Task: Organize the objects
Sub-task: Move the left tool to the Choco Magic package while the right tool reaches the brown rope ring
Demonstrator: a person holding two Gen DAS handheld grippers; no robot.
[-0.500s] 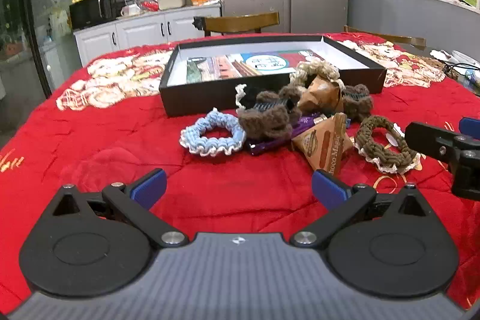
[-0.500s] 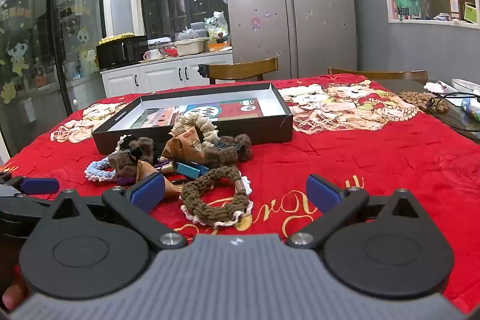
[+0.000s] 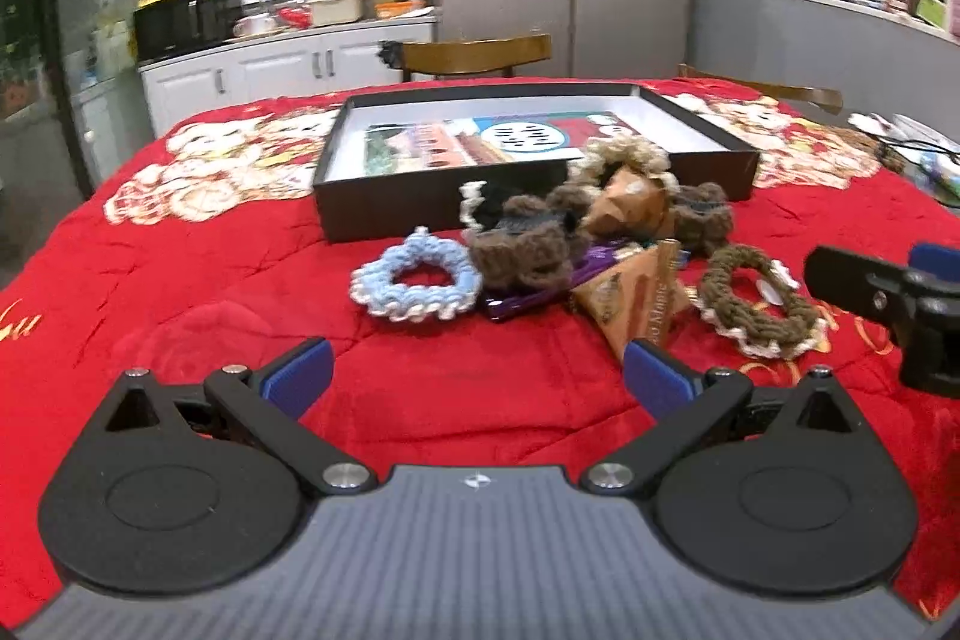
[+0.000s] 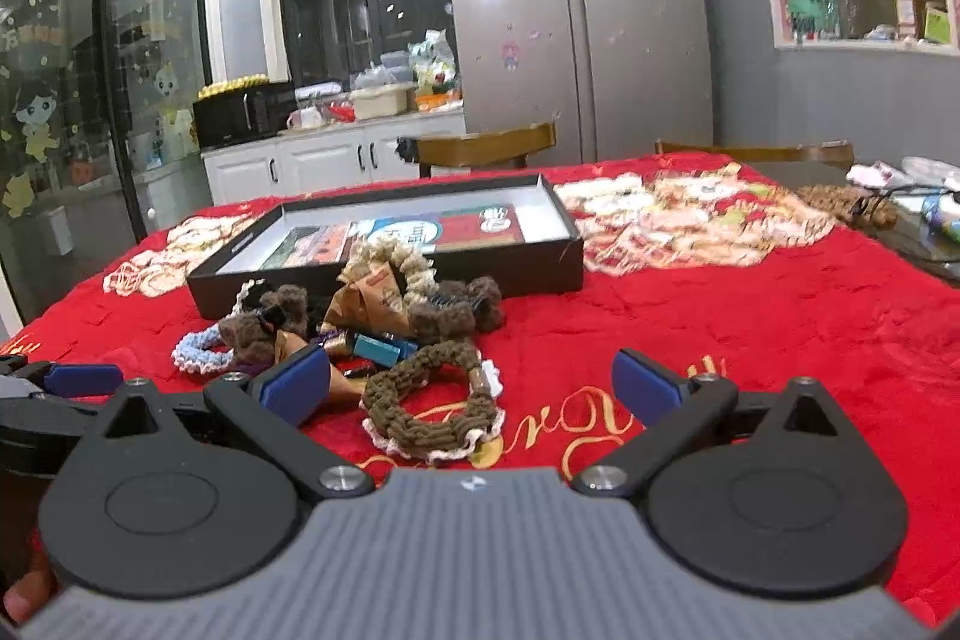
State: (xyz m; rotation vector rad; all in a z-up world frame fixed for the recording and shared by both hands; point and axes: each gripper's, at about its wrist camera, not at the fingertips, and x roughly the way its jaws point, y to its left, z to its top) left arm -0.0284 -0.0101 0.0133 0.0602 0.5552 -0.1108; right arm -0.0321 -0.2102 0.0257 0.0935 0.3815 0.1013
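Note:
A pile of small items lies on the red cloth in front of a shallow black box [image 3: 432,214] [image 4: 528,274]. The pile holds a light blue crochet ring [image 3: 414,283] [image 4: 198,349], a brown crochet ring [image 3: 759,301] [image 4: 432,400], fuzzy brown crochet pieces [image 3: 522,244], brown triangular snack packets [image 3: 636,304] [image 4: 372,304] and a purple wrapper [image 3: 528,295]. My left gripper [image 3: 477,382] is open and empty, short of the blue ring. My right gripper [image 4: 471,388] is open and empty, with the brown ring between its fingers' line; it also shows in the left wrist view [image 3: 888,292].
The box holds a flat printed sheet [image 3: 480,142]. Wooden chairs [image 3: 480,55] stand at the table's far side. Cables and small items [image 4: 900,202] lie at the far right edge. A fridge and kitchen counter stand behind.
Both grippers have edged slightly forward toward the pile and tilted a little; the brown ring now sits closer between the right fingers. Nothing was grasped.

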